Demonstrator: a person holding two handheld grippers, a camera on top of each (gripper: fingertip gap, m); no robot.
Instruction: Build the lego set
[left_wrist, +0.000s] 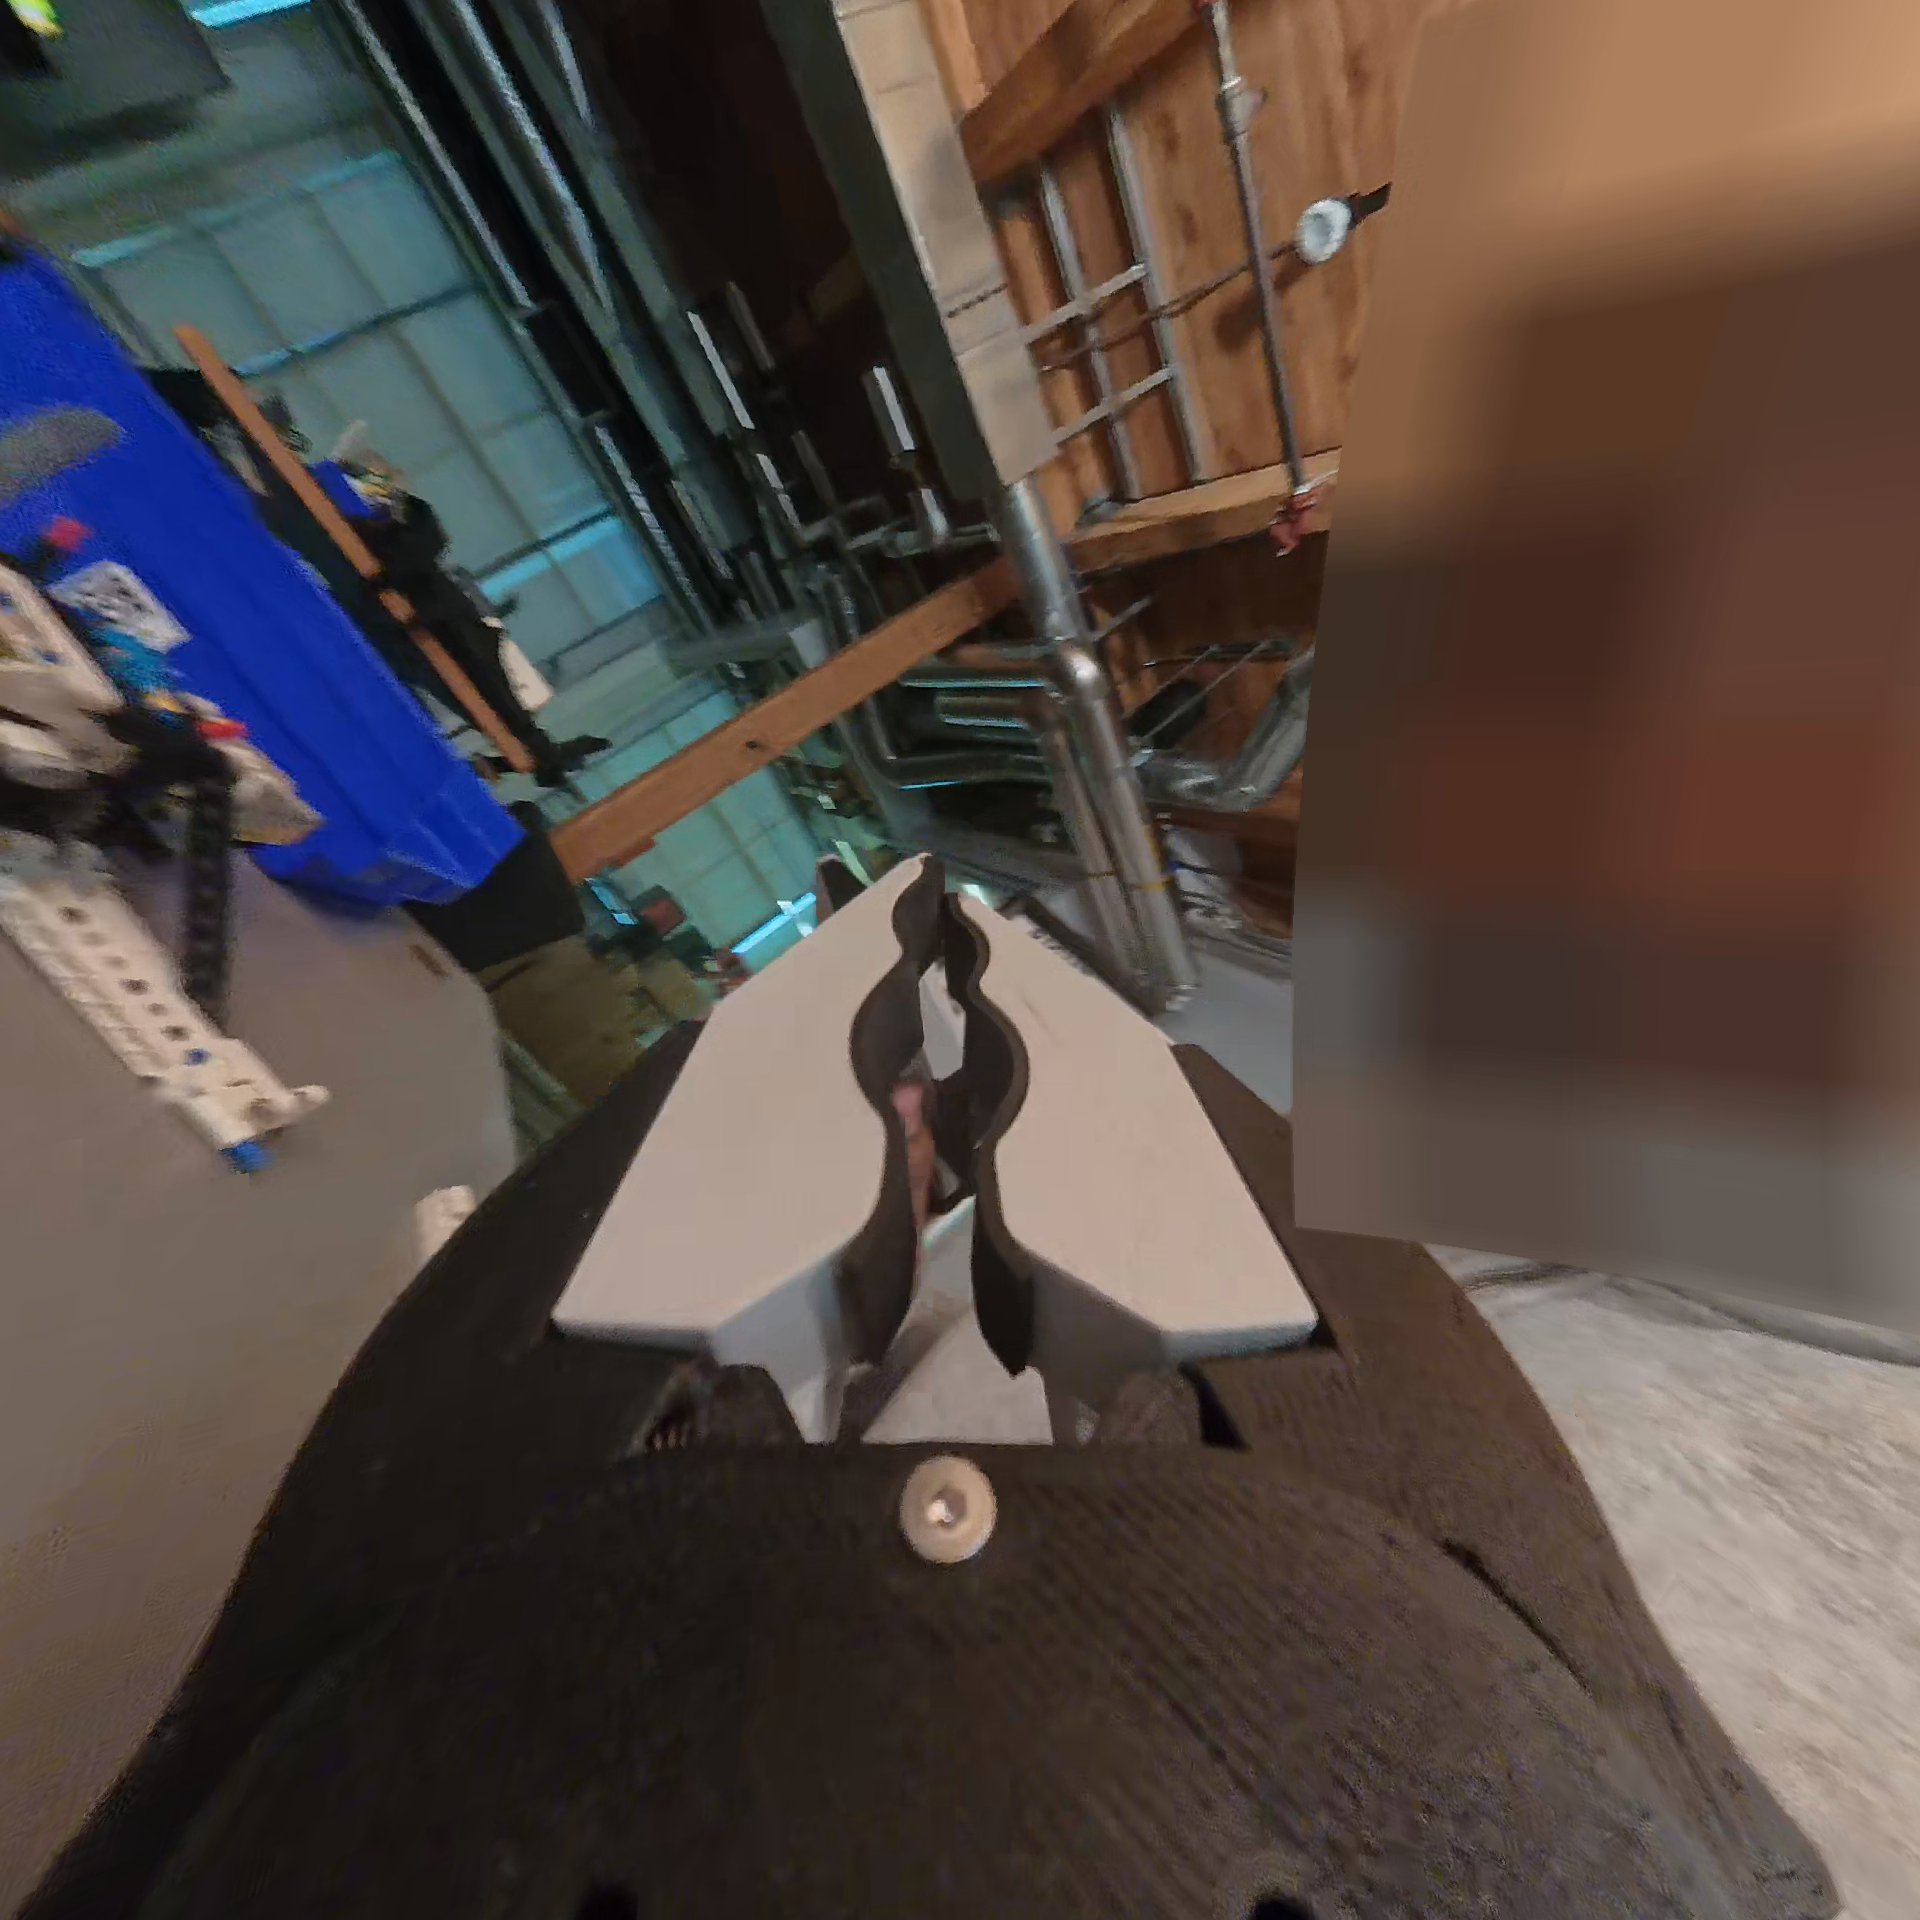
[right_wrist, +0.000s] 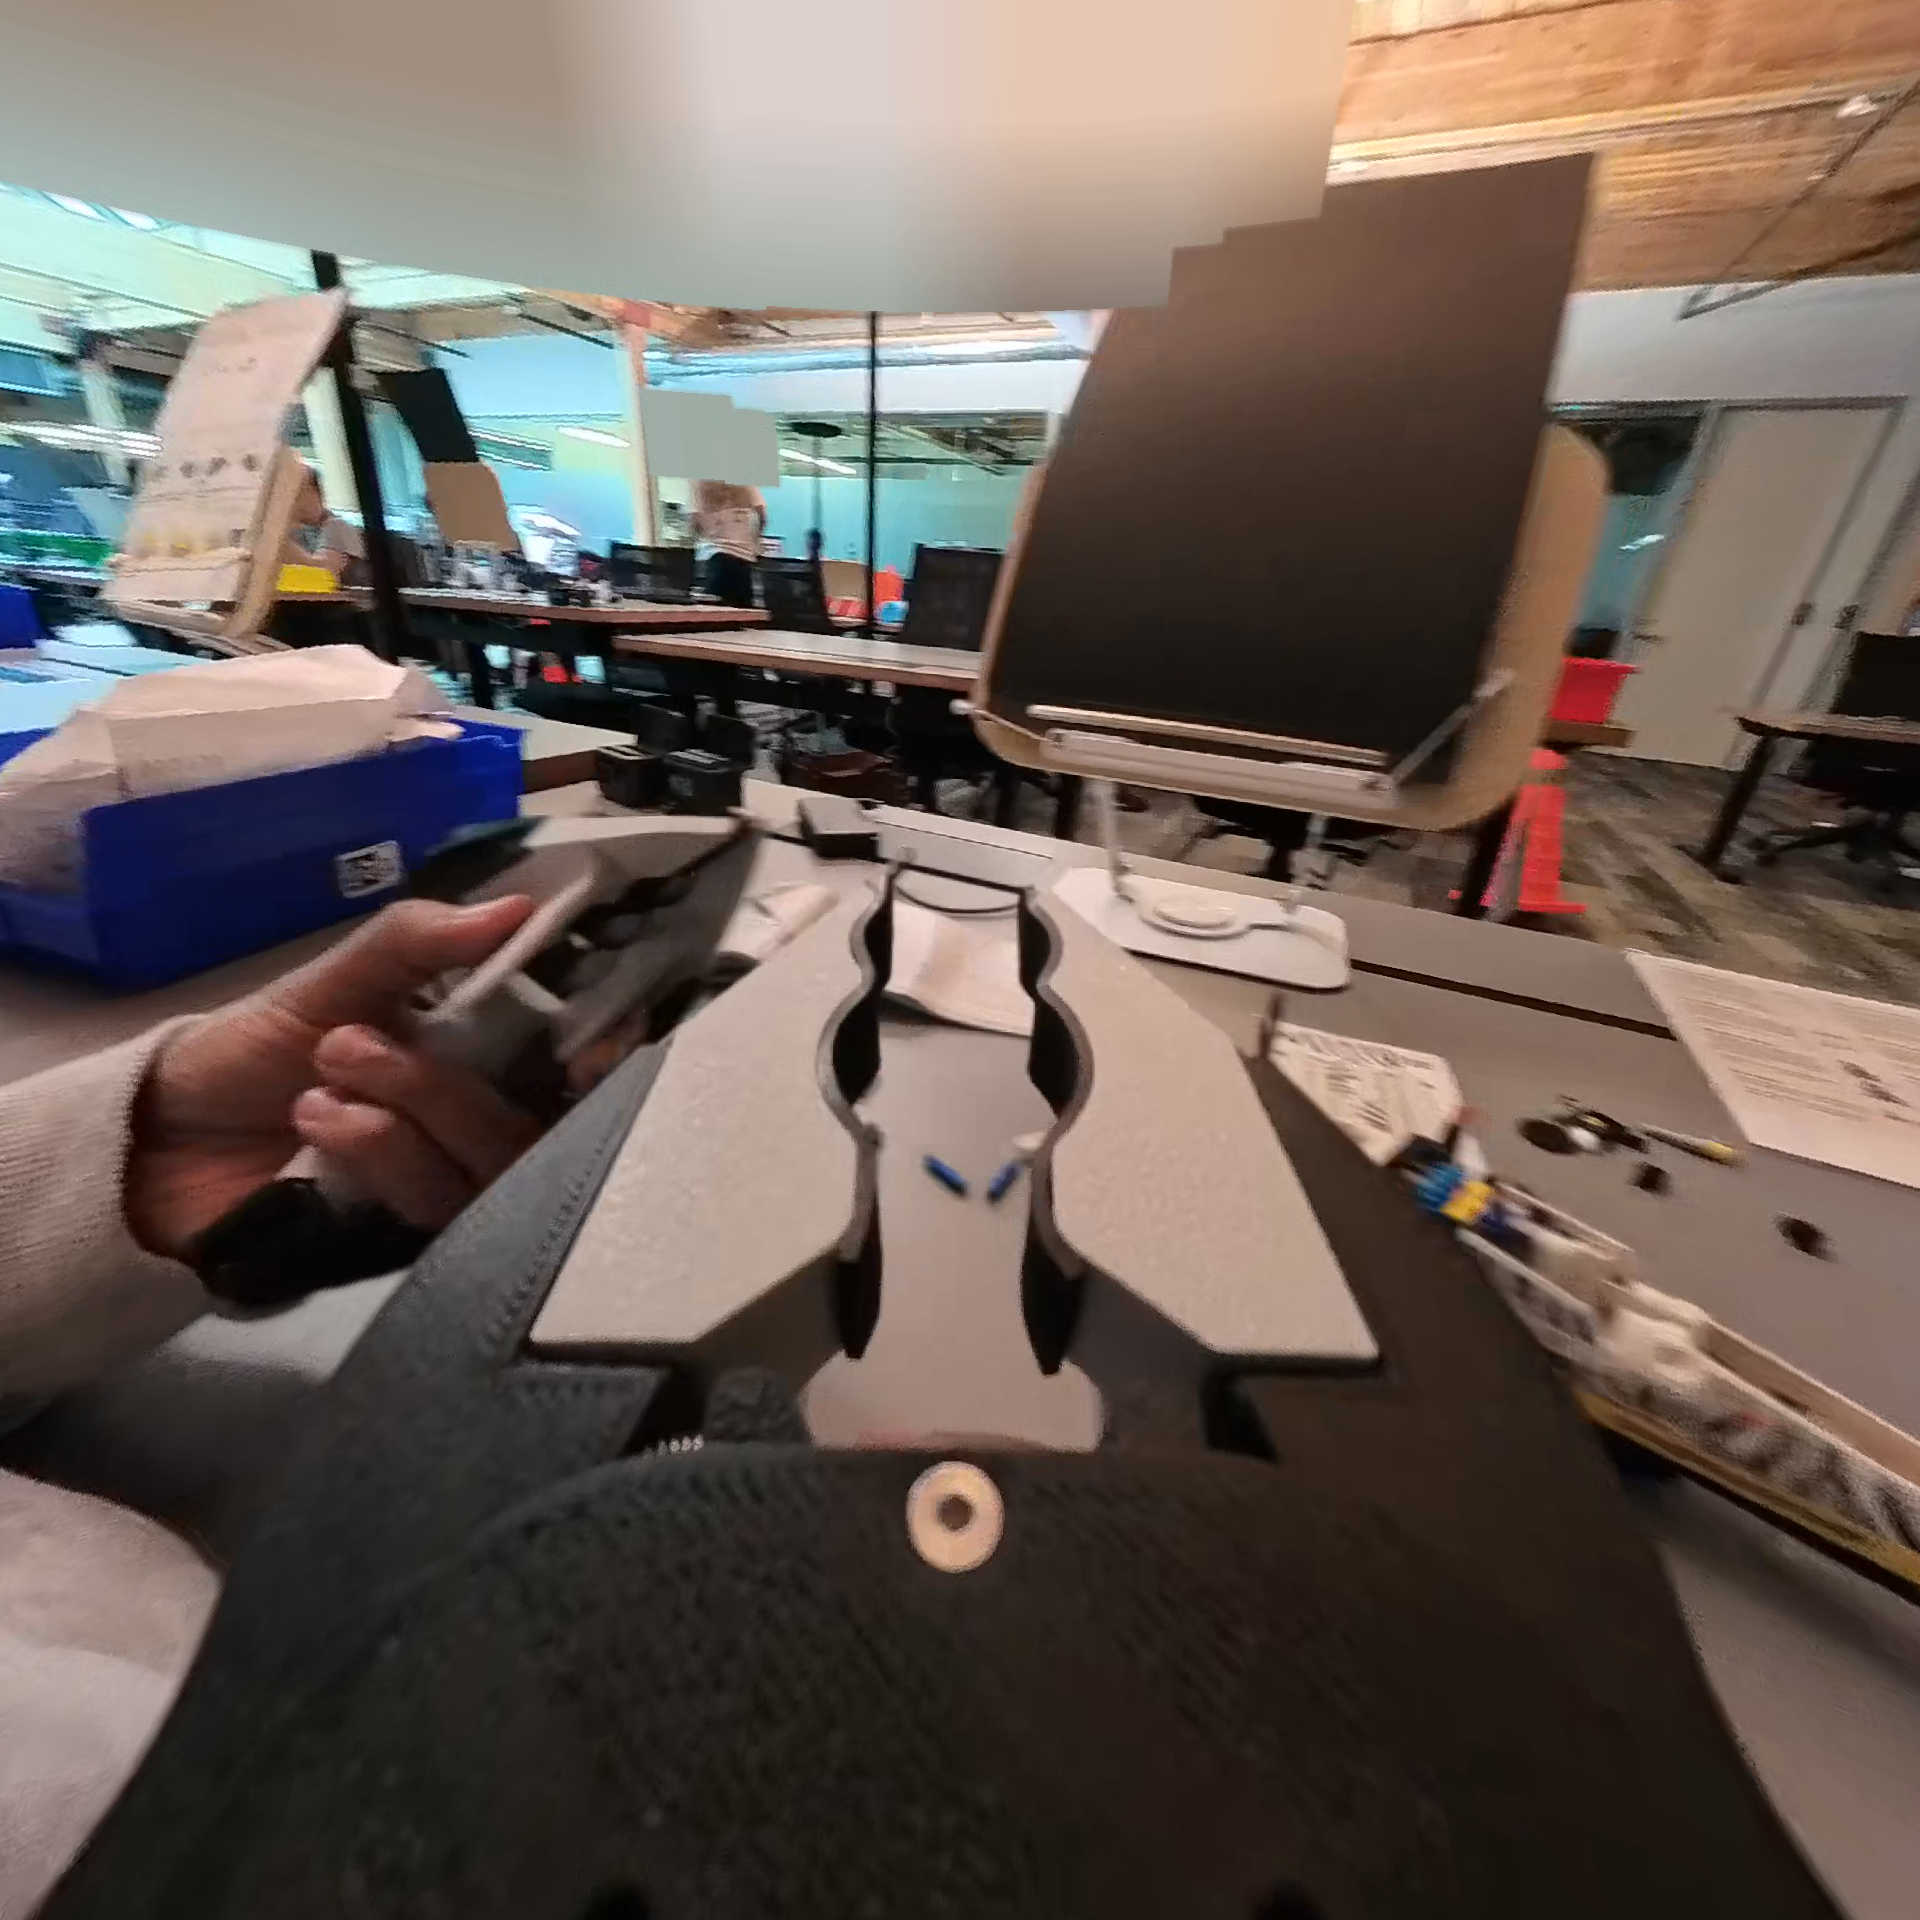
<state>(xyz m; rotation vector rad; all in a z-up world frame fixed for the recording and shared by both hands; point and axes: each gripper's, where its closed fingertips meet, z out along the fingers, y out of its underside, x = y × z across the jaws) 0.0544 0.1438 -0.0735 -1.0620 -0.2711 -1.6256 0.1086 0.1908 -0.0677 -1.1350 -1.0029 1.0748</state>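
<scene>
Your left gripper (left_wrist: 940, 883) is raised and tilted toward the ceiling, its tips pressed together with nothing visibly between them. Your right gripper (right_wrist: 956, 894) hangs low over the table (right_wrist: 1507, 1039), fingers apart and empty. Two small blue pins (right_wrist: 971, 1174) lie on the table between those fingers. Taking the pins as your landmark: the lego build (right_wrist: 1538, 1247), white with blue and yellow parts, lies to their right, blurred, with a tray (right_wrist: 1766, 1455) nearer you on that side. Beyond the pins a stand (right_wrist: 1278, 582) holds a dark panel. To their left your hand (right_wrist: 312, 1081) grips the other gripper's handle, and farther left sits a blue bin (right_wrist: 260, 831). Loose black pieces (right_wrist: 1579, 1132) lie right of the build.
</scene>
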